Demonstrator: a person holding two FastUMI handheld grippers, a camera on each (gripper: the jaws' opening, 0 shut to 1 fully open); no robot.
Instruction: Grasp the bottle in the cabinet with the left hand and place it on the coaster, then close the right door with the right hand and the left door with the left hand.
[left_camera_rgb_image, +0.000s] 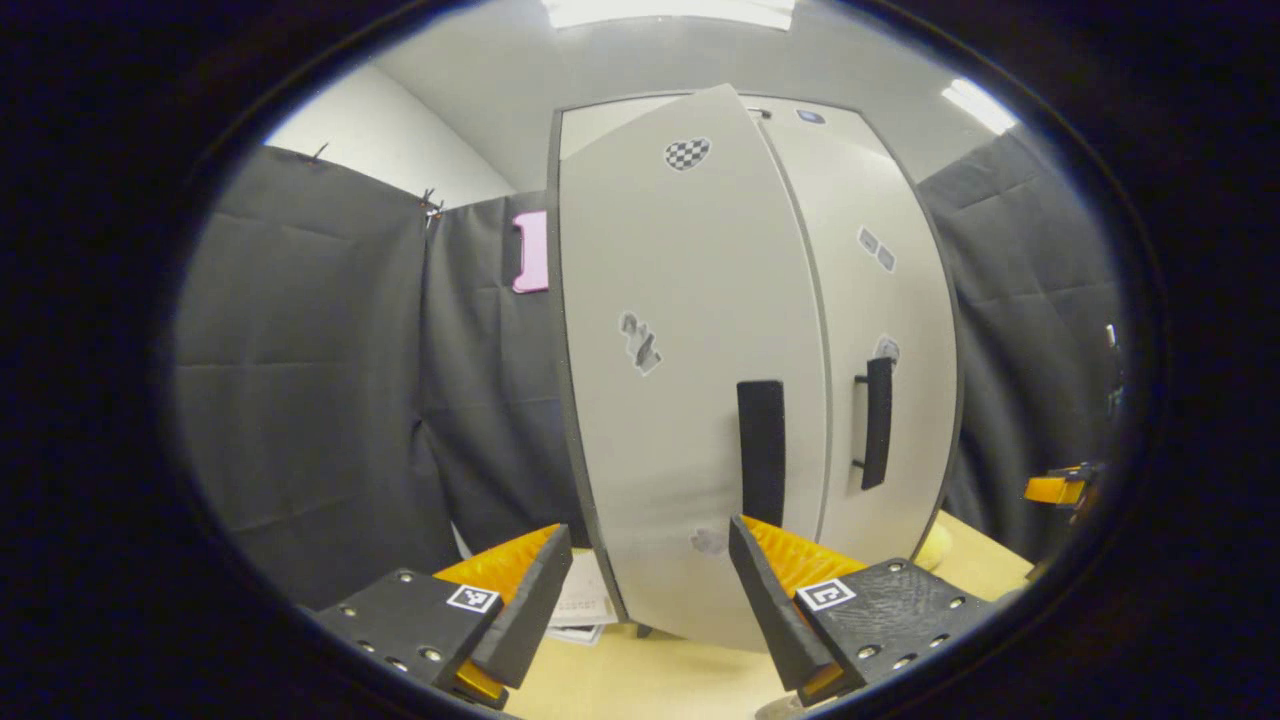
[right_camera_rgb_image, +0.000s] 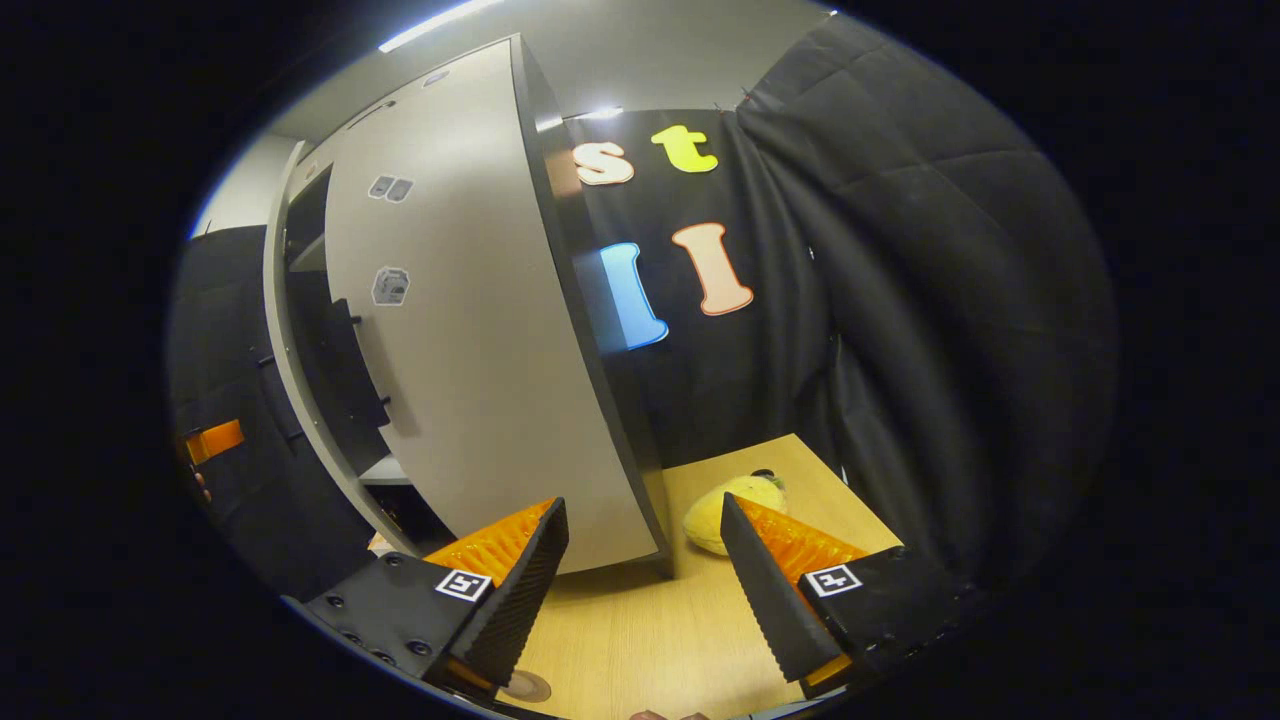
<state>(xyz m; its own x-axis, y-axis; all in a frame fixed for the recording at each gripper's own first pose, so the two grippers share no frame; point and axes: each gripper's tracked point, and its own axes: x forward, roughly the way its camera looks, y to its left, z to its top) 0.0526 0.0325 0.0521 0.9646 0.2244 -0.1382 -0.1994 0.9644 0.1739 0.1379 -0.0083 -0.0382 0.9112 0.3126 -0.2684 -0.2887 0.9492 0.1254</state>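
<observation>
The grey cabinet (left_camera_rgb_image: 700, 330) stands close in front of my left gripper (left_camera_rgb_image: 645, 600), which is open and holds nothing. Its left door (left_camera_rgb_image: 680, 400) hangs ajar, its black handle (left_camera_rgb_image: 761, 450) just above my right-hand finger (left_camera_rgb_image: 770, 600). The right door (left_camera_rgb_image: 880, 300) looks shut, with its handle (left_camera_rgb_image: 878, 420) beside the gap. In the right gripper view my right gripper (right_camera_rgb_image: 645, 580) is open over the table, off the cabinet's right corner. The right door (right_camera_rgb_image: 470, 350) shows at an angle, with dark interior (right_camera_rgb_image: 310, 300) and a shelf (right_camera_rgb_image: 390, 470) to its left. A small brown disc (right_camera_rgb_image: 530, 686) lies by my finger.
A yellow soft object (right_camera_rgb_image: 735, 510) lies on the wooden table (right_camera_rgb_image: 650, 640) beside the cabinet's right corner. Papers (left_camera_rgb_image: 585, 605) lie at the cabinet's left foot. Black cloth walls close in on both sides. The other gripper (left_camera_rgb_image: 1060, 488) shows far right.
</observation>
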